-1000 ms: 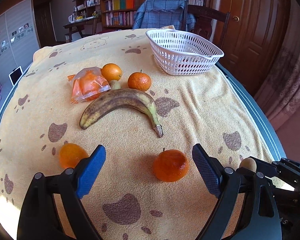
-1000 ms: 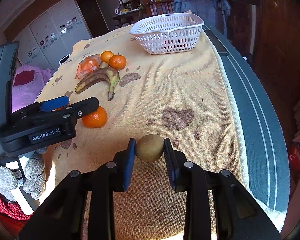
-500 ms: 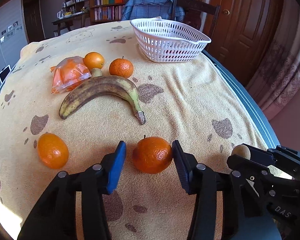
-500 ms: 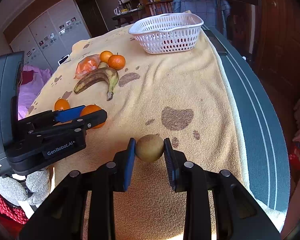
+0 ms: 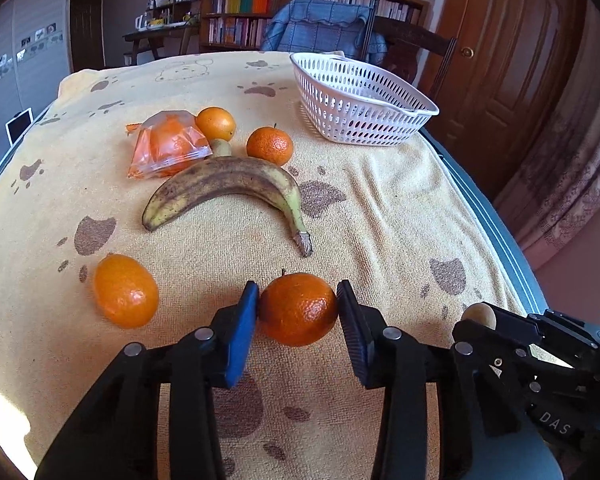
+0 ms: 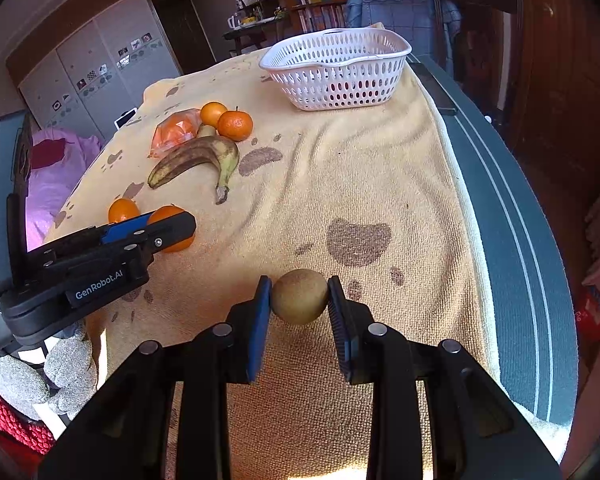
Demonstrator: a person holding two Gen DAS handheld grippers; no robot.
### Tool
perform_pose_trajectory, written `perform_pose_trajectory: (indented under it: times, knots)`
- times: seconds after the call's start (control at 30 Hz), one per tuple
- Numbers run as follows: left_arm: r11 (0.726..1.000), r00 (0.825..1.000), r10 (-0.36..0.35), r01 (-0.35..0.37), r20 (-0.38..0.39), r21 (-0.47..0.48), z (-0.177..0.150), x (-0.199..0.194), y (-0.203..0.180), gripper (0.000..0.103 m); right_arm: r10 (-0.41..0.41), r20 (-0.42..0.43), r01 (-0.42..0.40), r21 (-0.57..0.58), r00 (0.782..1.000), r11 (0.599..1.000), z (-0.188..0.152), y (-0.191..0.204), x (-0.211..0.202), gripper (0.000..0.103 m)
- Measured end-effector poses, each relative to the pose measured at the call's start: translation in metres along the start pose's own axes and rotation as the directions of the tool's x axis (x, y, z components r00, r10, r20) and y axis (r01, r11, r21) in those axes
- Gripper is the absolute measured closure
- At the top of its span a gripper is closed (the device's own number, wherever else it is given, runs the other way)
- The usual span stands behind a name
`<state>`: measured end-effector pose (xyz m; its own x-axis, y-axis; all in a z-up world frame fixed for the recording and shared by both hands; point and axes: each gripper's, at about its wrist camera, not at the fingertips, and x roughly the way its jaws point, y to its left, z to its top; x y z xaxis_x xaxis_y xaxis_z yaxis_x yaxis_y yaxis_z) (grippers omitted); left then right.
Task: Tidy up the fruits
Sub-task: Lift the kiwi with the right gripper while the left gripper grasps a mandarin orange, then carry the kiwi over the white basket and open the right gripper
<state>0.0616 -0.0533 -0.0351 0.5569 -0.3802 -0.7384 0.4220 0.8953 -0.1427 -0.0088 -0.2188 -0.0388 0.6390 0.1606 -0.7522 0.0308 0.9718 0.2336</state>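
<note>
Reading "GenRobot.AI", left claw (image 5: 298, 312) is closing on a tangerine (image 5: 298, 309); right claw (image 6: 299, 298) grips kiwi (image 6: 299, 296)

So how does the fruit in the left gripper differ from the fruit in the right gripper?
The tangerine in the left gripper is bright orange, while the kiwi in the right gripper is dull brownish-green. The tangerine has a small stem on top; the kiwi shows none. The left jaws are closing on the tangerine; the right jaws grip the kiwi. Both are roundish.
</note>
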Motion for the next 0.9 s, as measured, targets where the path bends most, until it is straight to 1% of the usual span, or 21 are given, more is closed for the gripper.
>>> perform_pose_trajectory:
  times: [0.23,0.5,0.8,0.9]
  knots:
    - [1.000,1.000,0.008,-0.008,0.024,-0.021,0.001,-0.005,0.007,0.062,-0.017,0.014,0.017,0.002,1.000,1.000,0.009,-0.001,-0.002,0.074]
    - [0.999,1.000,0.002,-0.001,0.021,-0.054,0.001,-0.003,0.015,0.062,-0.042,0.070,0.041,0.015,0.997,0.999,0.033,-0.005,-0.012,0.074]
    - [1.000,1.000,-0.005,0.006,0.021,-0.030,-0.004,0.001,0.009,0.062,-0.069,0.139,0.064,0.038,0.988,0.997,0.067,-0.012,-0.017,0.074]
    - [1.000,0.999,-0.008,0.009,0.034,-0.021,-0.005,0.000,0.007,0.062,-0.073,0.164,0.068,0.040,0.984,0.997,0.081,-0.013,-0.018,0.074]
